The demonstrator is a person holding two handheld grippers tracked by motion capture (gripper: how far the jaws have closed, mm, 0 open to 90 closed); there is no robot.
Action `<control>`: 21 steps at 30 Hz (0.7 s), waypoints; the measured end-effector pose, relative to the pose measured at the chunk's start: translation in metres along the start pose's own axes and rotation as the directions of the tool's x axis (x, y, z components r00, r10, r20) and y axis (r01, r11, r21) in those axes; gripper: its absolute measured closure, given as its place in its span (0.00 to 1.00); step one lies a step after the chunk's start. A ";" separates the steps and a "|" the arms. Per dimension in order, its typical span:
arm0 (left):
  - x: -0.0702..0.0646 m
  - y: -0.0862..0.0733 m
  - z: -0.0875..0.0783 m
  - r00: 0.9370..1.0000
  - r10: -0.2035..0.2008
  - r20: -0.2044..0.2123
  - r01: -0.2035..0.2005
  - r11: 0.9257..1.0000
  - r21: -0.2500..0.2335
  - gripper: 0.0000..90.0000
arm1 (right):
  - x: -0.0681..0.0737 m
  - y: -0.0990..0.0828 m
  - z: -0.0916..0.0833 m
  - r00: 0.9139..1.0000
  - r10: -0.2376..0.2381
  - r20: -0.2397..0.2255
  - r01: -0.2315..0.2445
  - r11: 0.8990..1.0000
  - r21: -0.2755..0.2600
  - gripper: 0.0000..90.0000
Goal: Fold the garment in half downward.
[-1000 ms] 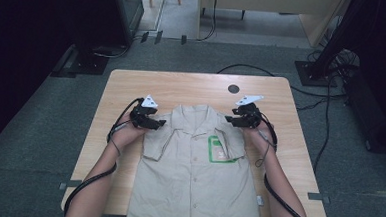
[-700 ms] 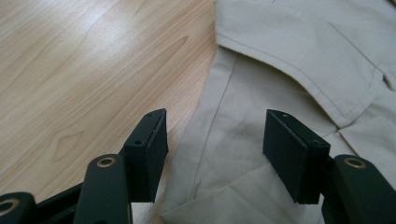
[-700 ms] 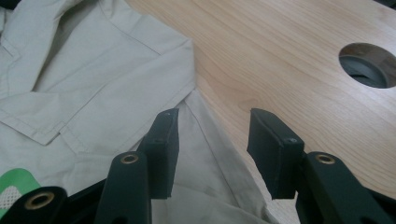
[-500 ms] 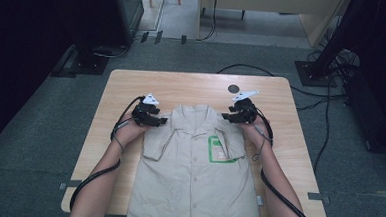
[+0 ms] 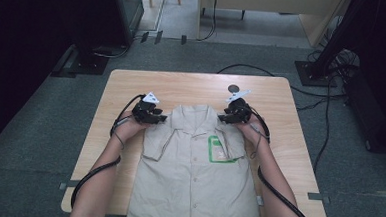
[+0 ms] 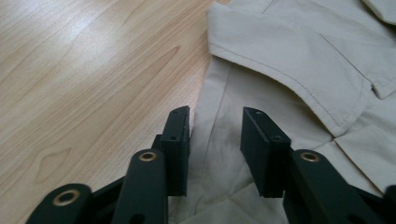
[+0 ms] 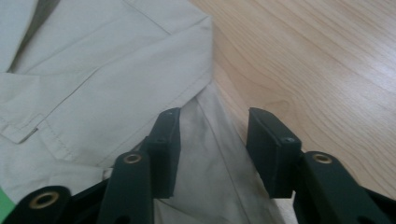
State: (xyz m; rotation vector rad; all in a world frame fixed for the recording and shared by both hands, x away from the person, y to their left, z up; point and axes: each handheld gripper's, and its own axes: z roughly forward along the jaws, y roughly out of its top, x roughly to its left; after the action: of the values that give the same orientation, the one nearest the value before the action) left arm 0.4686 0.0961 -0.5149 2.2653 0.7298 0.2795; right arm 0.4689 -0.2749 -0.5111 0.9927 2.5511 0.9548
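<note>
A beige short-sleeved cotton shirt is spread flat on the pale wooden surface. Its shoulder edges are straddled by the left gripper and right gripper, jaws having just been closing, fabric between but not yet pinched; both layers should be caught evenly

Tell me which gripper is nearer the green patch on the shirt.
Right. The right gripper sits at the shoulder just above the green patch; the left gripper is across the collar at the shirt's other shoulder.
</note>
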 end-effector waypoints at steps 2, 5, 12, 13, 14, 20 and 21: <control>-0.001 0.001 -0.001 1.000 -0.004 -0.001 0.004 1.000 0.009 0.78 | 0.001 0.000 0.000 1.000 -0.001 -0.002 0.001 1.000 0.001 0.67; -0.005 0.004 -0.001 1.000 -0.023 -0.017 0.024 0.999 0.032 0.82 | 0.002 0.000 -0.002 1.000 -0.004 -0.014 0.004 1.000 0.012 0.79; -0.008 0.008 0.000 0.999 -0.036 -0.015 0.037 0.997 0.065 0.93 | 0.002 0.002 -0.002 0.999 0.028 -0.035 -0.027 0.999 0.029 0.97; -0.010 0.008 0.000 0.999 -0.030 -0.013 0.031 0.997 0.066 0.96 | 0.003 0.002 -0.002 0.999 0.029 -0.032 -0.028 0.999 0.030 0.98; -0.011 0.008 0.000 1.000 -0.019 -0.019 0.020 0.998 0.064 0.98 | 0.004 0.002 -0.002 0.999 0.035 -0.028 -0.034 0.999 0.031 0.98; -0.013 0.007 -0.001 1.000 -0.014 -0.022 0.015 0.998 0.060 1.00 | 0.004 -0.001 -0.004 0.996 0.084 -0.035 -0.084 0.996 0.023 0.99; -0.013 0.007 -0.001 1.000 -0.013 -0.024 0.014 0.998 0.059 1.00 | 0.004 -0.001 -0.004 0.997 0.075 -0.028 -0.074 0.997 0.026 0.99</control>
State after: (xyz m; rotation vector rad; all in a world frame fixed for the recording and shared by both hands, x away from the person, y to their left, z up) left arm 0.4611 0.0852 -0.5094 2.3156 0.7745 0.2819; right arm 0.4633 -0.2745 -0.5086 1.0961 2.5714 0.9661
